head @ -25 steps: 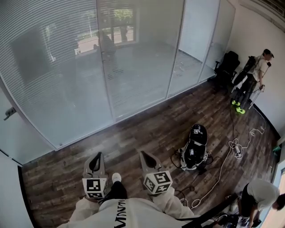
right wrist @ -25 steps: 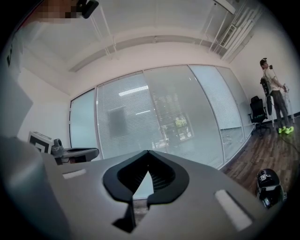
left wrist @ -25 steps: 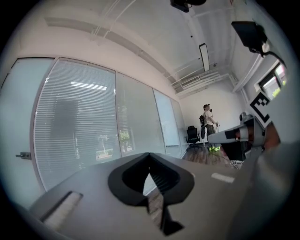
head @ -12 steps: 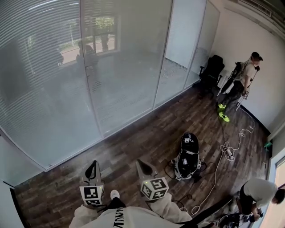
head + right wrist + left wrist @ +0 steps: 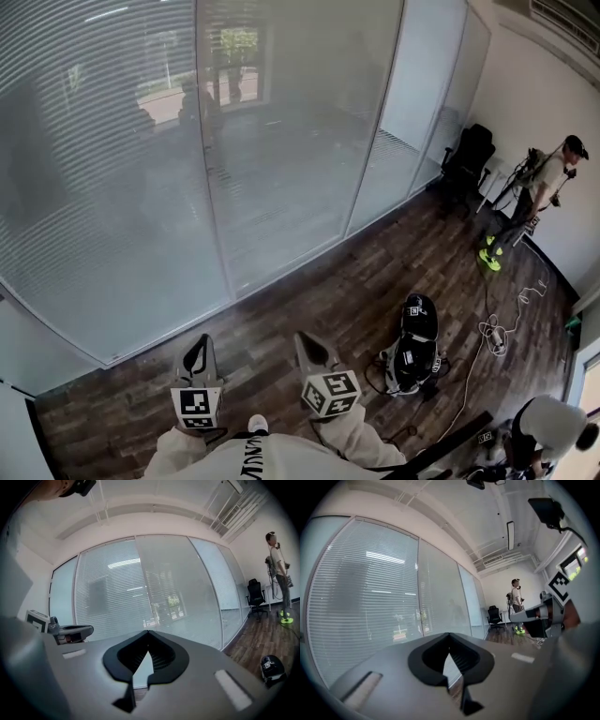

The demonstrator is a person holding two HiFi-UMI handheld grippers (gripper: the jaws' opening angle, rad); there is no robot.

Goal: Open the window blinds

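Horizontal slat blinds (image 5: 103, 187) hang behind a long glass wall and are turned nearly closed; they also fill the left gripper view (image 5: 365, 611) and the right gripper view (image 5: 112, 597). My left gripper (image 5: 200, 341) and right gripper (image 5: 306, 339) are held side by side at the bottom of the head view, pointing level at the glass and a short way from it. Both are shut with nothing between the jaws, tips meeting in their own views (image 5: 449, 637) (image 5: 148, 633). No cord or wand for the blinds shows.
A black backpack (image 5: 415, 342) lies on the wooden floor to my right, with white cables (image 5: 492, 337) beside it. A black office chair (image 5: 469, 155) stands in the far corner. One person (image 5: 539, 192) stands at the right wall; another (image 5: 548, 427) crouches bottom right.
Both grippers have moved with me across the floor, and the glass wall's bottom rail now lies closer to them. The jaws stay shut.
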